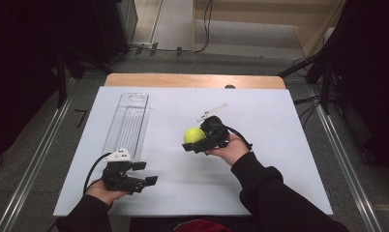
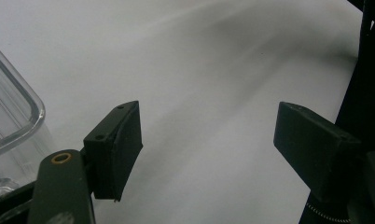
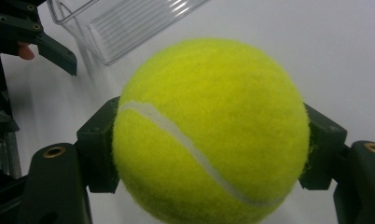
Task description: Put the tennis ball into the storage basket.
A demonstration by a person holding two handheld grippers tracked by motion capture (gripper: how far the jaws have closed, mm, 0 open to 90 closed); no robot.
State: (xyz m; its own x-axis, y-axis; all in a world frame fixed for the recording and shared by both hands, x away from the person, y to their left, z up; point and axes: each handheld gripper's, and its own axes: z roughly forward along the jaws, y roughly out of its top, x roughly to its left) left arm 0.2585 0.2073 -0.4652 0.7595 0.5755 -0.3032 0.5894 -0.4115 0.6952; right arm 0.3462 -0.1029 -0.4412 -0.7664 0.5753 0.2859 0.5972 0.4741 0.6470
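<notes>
A yellow tennis ball [image 1: 193, 135] [image 3: 209, 130] is clamped between the jaws of my right gripper [image 1: 195, 141] [image 3: 209, 154], which is shut on it and holds it just above the middle of the white table. My left gripper [image 1: 145, 173] [image 2: 206, 154] rests near the table's front left edge, jaws wide open and nothing between them. A clear plastic tray [image 1: 128, 121] [image 2: 10, 116] [image 3: 125, 23] lies lengthwise at the left, just beyond the left gripper.
The white table [image 1: 260, 111] sits on a wooden top. A small white and clear part [image 1: 211, 112] lies just behind the right gripper. Dark stands and cables flank the table on both sides.
</notes>
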